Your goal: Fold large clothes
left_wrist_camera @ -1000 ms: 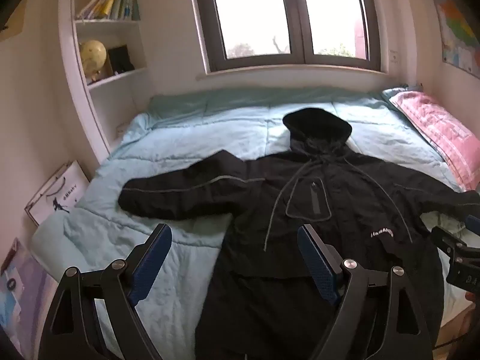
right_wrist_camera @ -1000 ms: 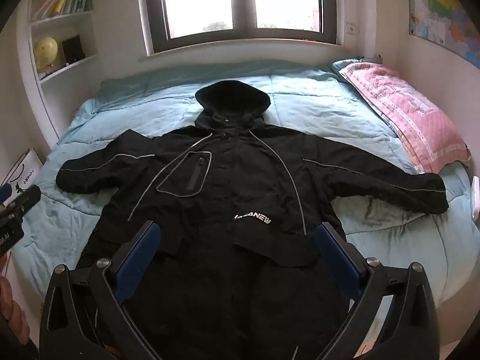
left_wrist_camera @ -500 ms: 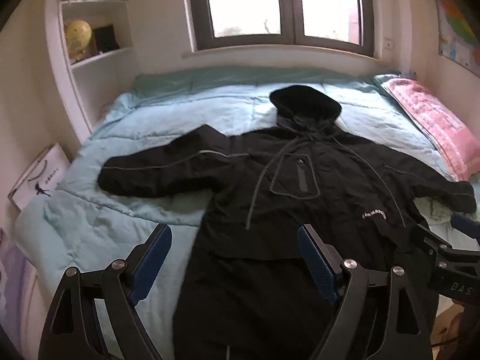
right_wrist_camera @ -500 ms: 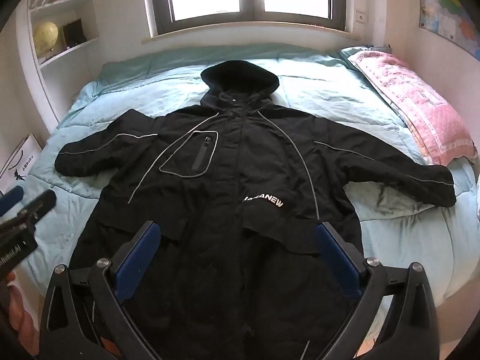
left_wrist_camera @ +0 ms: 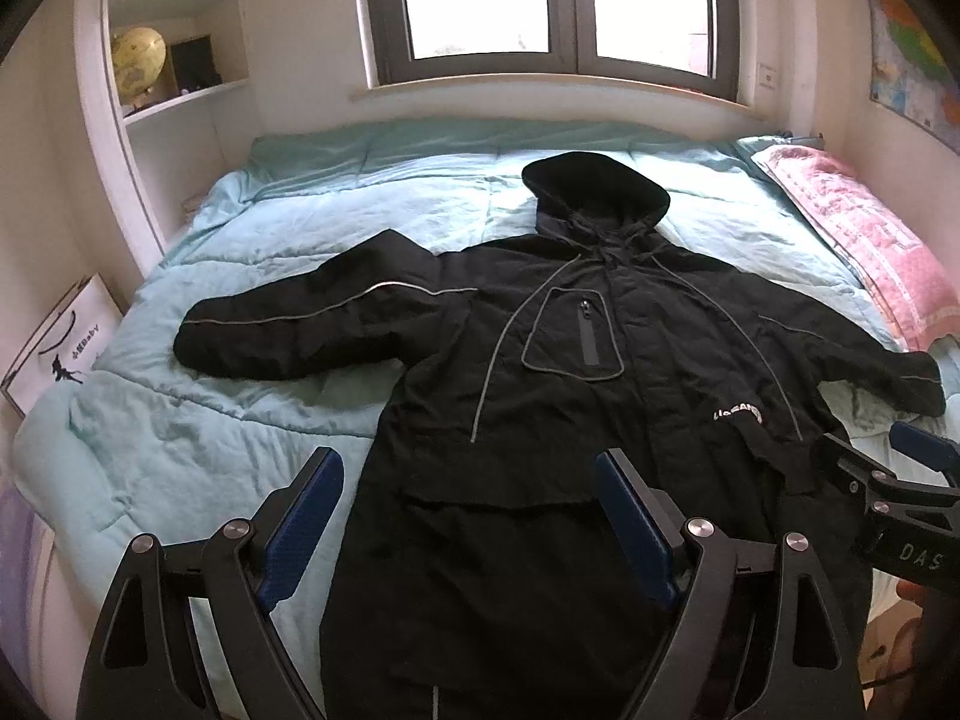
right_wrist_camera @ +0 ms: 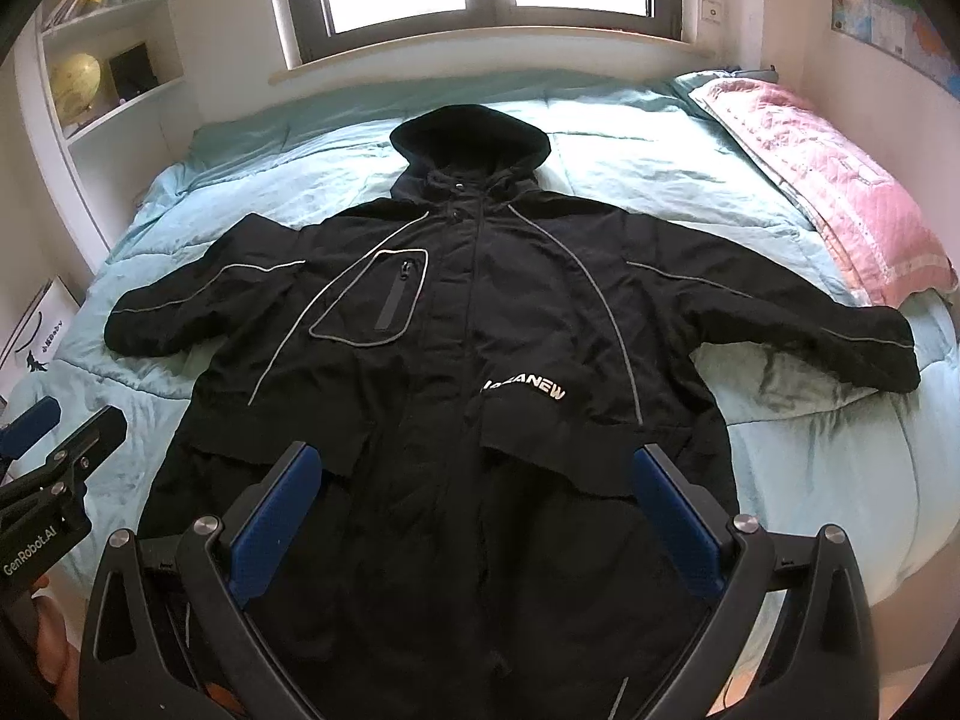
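Left tongs: black angular frame, blue ribbed pads, silver screws. Right tongs: same build. White lettering "GenRobot.AI" and "DAS" on the bodies.

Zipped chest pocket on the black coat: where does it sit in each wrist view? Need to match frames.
Left wrist: zipped chest pocket sits right of centre, mid-height, below the hood.
Right wrist: the pocket sits left of centre, above mid-height, above and left of the white logo.
Shared landmark: the globe on the shelf, upper left.
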The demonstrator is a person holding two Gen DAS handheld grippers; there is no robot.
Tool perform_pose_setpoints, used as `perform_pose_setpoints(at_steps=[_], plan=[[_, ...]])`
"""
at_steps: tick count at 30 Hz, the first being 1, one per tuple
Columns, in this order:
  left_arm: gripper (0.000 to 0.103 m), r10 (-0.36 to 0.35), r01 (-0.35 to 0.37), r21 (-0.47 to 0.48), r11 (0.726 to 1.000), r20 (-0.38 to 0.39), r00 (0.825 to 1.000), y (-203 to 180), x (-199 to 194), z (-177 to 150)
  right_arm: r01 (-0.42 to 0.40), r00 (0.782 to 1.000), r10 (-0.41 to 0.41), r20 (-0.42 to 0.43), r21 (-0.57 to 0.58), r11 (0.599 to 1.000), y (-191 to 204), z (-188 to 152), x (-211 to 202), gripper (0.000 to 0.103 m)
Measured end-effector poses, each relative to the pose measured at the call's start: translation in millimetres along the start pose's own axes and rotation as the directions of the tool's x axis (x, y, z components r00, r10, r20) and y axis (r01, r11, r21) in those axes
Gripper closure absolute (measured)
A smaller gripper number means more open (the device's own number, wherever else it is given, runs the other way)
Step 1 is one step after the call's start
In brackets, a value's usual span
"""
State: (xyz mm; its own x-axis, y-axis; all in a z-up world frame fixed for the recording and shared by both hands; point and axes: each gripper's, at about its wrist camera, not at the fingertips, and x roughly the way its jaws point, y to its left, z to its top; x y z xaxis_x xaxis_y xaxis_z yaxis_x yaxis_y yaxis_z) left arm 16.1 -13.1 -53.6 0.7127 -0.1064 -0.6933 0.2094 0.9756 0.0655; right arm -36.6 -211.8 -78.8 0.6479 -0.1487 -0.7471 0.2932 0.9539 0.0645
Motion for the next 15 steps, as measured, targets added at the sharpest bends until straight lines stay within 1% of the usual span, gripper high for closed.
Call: perform_pose_setpoints(at_steps=[7, 15], plan=[[0.016, -0.010, 0.010, -0.007, 1.000, -0.004, 1.000, 2.2, 0.1, -1.3, -0.001, 1.000, 0.001, 0.007, -0.004, 1.000, 3.0, -2.6, -2.1, 0.000], [0.016, -0.015, 0.015, -0.018, 1.000, -0.015, 1.000, 3.9, 4.8, -2.7, 0.000, 1.000, 0.000, -0.007, -0.013, 1.000, 6.6, -3.6, 1.3, 0.000]])
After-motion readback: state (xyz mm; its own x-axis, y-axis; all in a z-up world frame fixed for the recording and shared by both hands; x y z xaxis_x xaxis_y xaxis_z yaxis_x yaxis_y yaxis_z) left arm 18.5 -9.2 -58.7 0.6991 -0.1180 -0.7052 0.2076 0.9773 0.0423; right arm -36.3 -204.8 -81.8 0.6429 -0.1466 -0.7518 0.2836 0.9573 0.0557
